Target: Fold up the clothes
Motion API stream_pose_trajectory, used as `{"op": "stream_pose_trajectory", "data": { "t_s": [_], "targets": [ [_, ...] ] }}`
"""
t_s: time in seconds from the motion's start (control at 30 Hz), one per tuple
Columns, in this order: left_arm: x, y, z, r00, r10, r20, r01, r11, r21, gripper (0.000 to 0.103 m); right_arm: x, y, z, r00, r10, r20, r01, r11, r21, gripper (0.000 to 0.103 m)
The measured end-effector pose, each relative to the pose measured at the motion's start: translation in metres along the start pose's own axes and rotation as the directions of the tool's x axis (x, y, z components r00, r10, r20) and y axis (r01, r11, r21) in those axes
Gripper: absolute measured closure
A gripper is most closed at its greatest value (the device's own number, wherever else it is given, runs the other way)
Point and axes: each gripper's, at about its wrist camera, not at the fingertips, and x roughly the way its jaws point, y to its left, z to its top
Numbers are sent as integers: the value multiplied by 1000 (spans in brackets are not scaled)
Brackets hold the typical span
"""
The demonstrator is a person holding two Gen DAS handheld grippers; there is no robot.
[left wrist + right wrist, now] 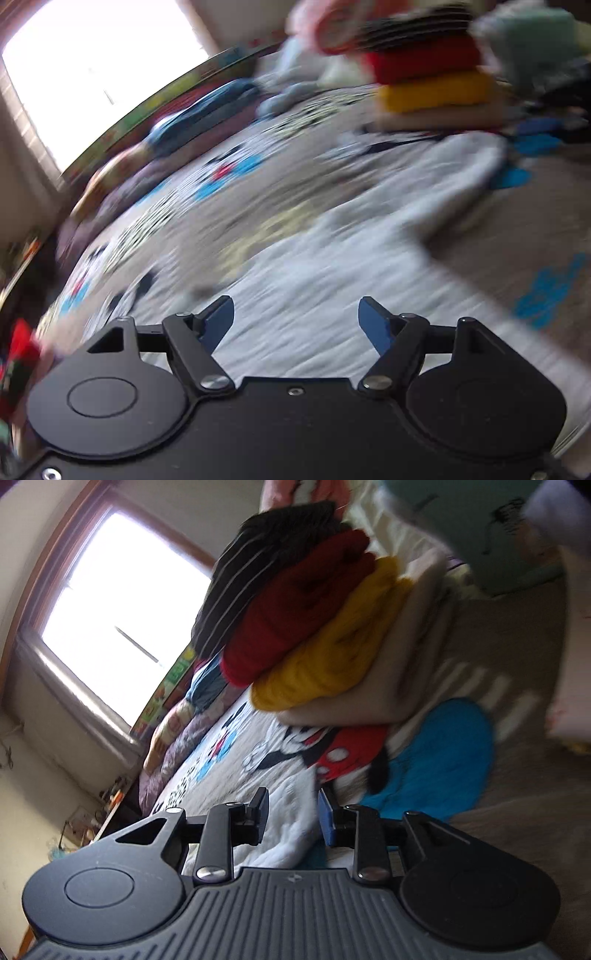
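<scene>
A white garment (332,258) lies spread on the patterned bed cover, blurred by motion in the left wrist view. My left gripper (295,314) hangs just above it, jaws wide apart and empty. In the right wrist view a white garment edge (291,827) lies between and below the fingers of my right gripper (293,810), whose jaws stand apart with nothing clamped. A stack of folded clothes, striped black, red (295,613), yellow and beige, sits on the bed ahead; it also shows in the left wrist view (432,81).
The bed cover (258,753) carries a cartoon mouse print with a blue patch (443,753). A mint green garment (480,535) lies beyond the stack. A bright window (122,620) and cluttered shelf sit at the left. More loose clothes (303,62) pile at the bed's far end.
</scene>
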Motion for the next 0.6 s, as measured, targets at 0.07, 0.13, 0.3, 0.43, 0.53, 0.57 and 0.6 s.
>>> {"op": "stream_pose_trajectory", "data": {
  "t_s": [0.07, 0.13, 0.3, 0.43, 0.53, 0.57, 0.6],
  "targets": [
    [3, -32, 14, 999, -20, 31, 17, 996, 83, 28, -6, -7, 4, 1000, -1, 2, 1, 1000, 15, 70],
    [8, -61, 27, 998, -40, 53, 31, 988, 151, 28, -10, -14, 6, 1000, 2, 2, -2, 999, 40, 69],
    [27, -125, 56, 995, -46, 87, 19, 957, 288, 28, -18, -29, 10, 1000, 12, 5, -12, 995, 102, 66],
    [52, -159, 67, 996, 9, 90, -44, 919, 393, 28, -23, -34, 15, 1000, 22, 15, -24, 992, 125, 66],
    [69, -173, 76, 994, 48, 96, -85, 895, 437, 29, -27, -37, 19, 999, 33, 25, -36, 990, 136, 65],
    [74, -177, 79, 993, 65, 101, -104, 888, 448, 30, -28, -38, 21, 999, 36, 29, -40, 989, 143, 64],
    [78, -180, 83, 991, 81, 105, -121, 881, 458, 32, -29, -40, 22, 999, 38, 32, -42, 987, 152, 64]
  ]
}}
